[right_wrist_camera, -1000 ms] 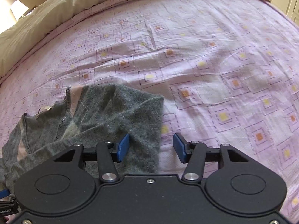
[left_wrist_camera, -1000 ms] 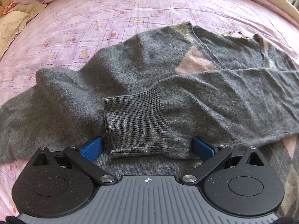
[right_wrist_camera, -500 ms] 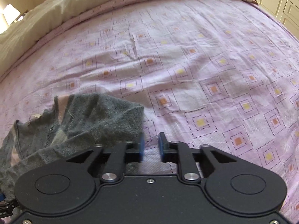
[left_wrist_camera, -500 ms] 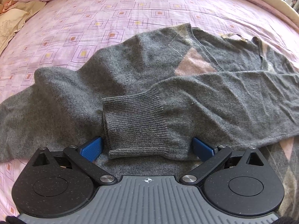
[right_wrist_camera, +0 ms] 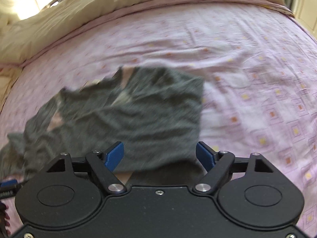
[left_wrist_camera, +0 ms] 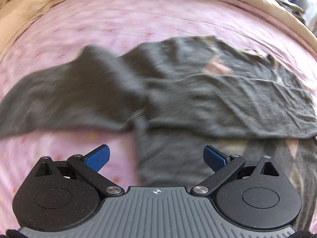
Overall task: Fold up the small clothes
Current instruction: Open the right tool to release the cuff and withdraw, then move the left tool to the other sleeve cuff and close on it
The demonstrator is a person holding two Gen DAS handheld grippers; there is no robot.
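Two grippers, left and right, hung spread and empty over a half-folded grey sweater, one sleeve crossed, the other left.

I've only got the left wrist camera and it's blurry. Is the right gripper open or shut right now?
Observer: Open. The right gripper has its blue fingers spread wide, with nothing clamped between them.
Operator: Where is it relative to the sweater?
Observer: It is low over the grey sweater, with its right finger at the cloth's side edge and bare pink sheet beyond.
Operator: What's past the sweater on that side?
Observer: A cream duvet lies along the sheet's far edge.
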